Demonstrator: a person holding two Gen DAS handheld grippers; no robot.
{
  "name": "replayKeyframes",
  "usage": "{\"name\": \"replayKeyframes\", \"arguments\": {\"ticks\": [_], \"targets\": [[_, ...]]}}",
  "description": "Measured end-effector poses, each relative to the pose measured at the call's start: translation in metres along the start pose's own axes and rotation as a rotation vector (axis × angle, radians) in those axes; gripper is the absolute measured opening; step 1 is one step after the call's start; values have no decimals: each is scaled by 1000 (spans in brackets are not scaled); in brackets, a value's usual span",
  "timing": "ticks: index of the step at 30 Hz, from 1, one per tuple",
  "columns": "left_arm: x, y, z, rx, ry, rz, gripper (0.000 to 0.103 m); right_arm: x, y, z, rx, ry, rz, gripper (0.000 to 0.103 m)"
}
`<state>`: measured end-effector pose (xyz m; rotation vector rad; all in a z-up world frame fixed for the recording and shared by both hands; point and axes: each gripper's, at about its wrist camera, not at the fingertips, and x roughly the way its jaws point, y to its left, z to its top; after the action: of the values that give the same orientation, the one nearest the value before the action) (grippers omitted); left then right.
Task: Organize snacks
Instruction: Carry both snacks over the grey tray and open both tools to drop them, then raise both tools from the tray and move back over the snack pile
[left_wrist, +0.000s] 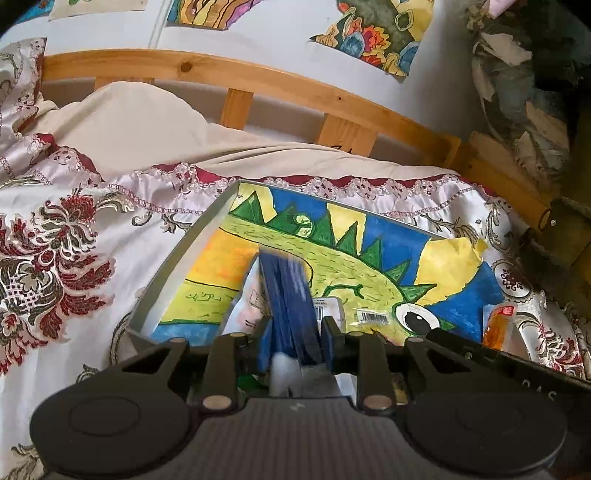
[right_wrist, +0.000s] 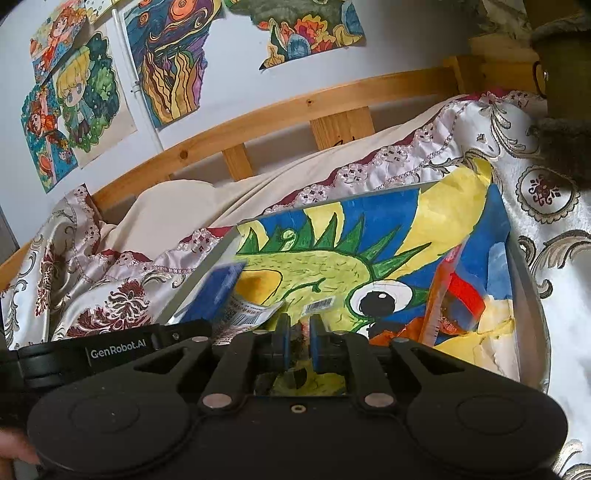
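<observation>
A shallow box (left_wrist: 207, 229) lined with a painted fish picture lies on the bed; it also shows in the right wrist view (right_wrist: 532, 295). My left gripper (left_wrist: 295, 343) is shut on a dark blue snack packet (left_wrist: 286, 291), held upright over the box's left side; the packet shows blurred in the right wrist view (right_wrist: 218, 291). An orange-red snack bag (right_wrist: 454, 299) stands at the box's right side, and its edge shows in the left wrist view (left_wrist: 496, 328). My right gripper (right_wrist: 298, 339) hovers low over the box's middle, its pads nearly together with nothing clearly between them.
A clear wrapper with barcode labels (right_wrist: 317, 304) lies on the box floor. A patterned satin bedspread (left_wrist: 55, 258) surrounds the box. A wooden headboard (left_wrist: 229, 74) and a wall with drawings (right_wrist: 85, 96) stand behind.
</observation>
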<state>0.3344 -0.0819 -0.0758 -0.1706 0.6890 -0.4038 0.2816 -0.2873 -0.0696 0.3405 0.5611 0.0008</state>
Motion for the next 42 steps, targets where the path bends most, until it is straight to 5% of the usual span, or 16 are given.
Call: {"name": "replayKeyframes", "arguments": {"ticks": [9, 21, 31, 42], "targets": [[-33, -2, 14, -35, -65, 50, 61, -21, 6, 6, -47, -47, -17, 45], [-118, -20, 22, 28, -233, 138, 97, -94, 6, 22, -88, -217, -63, 85], [-199, -37, -3, 61, -359, 144, 102, -175, 29, 10, -183, -360, -48, 101], [-262, -36, -52, 90, -366, 189, 102, -243, 58, -36, -260, -359, -18, 102]]}}
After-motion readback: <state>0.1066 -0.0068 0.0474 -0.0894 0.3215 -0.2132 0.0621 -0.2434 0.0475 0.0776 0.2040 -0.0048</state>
